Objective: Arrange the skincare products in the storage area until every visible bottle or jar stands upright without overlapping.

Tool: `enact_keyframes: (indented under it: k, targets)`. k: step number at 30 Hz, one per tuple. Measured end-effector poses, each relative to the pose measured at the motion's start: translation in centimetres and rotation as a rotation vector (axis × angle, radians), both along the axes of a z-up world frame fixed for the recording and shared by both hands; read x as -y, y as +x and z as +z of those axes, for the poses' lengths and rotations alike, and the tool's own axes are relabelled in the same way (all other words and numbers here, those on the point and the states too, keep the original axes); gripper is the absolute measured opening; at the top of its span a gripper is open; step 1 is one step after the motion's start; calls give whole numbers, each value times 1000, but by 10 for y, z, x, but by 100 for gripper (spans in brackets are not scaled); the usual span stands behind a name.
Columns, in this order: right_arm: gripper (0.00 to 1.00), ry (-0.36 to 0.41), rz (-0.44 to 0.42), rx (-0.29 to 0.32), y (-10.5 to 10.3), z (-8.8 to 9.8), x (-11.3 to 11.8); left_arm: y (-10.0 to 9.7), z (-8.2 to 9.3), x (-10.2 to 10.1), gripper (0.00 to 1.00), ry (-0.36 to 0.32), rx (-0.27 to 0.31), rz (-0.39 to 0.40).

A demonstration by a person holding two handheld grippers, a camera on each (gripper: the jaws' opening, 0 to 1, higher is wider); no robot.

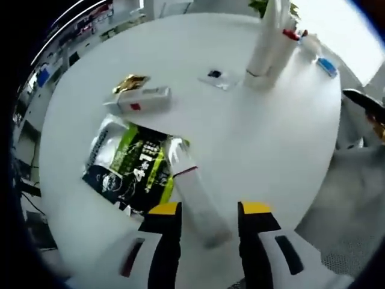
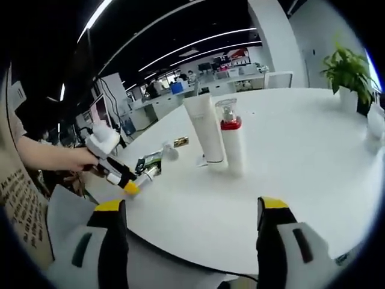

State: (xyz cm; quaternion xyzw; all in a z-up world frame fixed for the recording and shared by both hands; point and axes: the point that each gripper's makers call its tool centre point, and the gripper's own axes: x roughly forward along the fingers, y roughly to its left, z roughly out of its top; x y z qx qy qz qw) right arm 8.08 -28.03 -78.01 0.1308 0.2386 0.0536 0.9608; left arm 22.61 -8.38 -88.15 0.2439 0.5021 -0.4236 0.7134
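Tubes stand upright at mid-table — a white tube [image 2: 203, 127] beside a red-collared bottle [image 2: 232, 143]. Another tube [image 1: 197, 192] lies flat, its end between the left gripper's [image 1: 209, 211] parted jaws, at 3 o'clock of a green pouch [image 1: 135, 165]. Right gripper [image 2: 191, 208] — jaws wide apart, holding nothing.

Open-plan office. Beyond the right gripper's jaws, long ceiling light strips [image 2: 180, 51] are running across a dark ceiling, with rows of desks [image 2: 198, 84] carrying monitors and clutter stretching away behind a big round white table [image 2: 289, 156]. A potted plant [image 2: 348, 75] is sitting at the table's far edge, right of the jaws. Ahead and left of the left gripper's jaws, more desks [image 1: 72, 36] are showing past the table rim.
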Motion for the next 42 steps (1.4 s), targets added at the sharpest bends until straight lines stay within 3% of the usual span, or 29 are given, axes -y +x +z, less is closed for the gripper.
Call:
enact_keyframes:
  k: [9,22,33,36,42]
  targets:
    - [89,7,-21,-7,-5,-2,1,2,-8,-4,28,67,-5,-15]
    - [88,8,-16,-6,-3,-1,-4,9,-9,-9,19,71,-10,2]
    - [88,1,-5,-2,-2,2,-7,11,-8,-11,16,32,-34,39]
    - [88,-3,-7,3,-3,5,-6,10,-4,-10,16,-32,-88,118]
    - [88,-6,-5,10,-5,9,-5,8,13,-5,16,-119,-124,152]
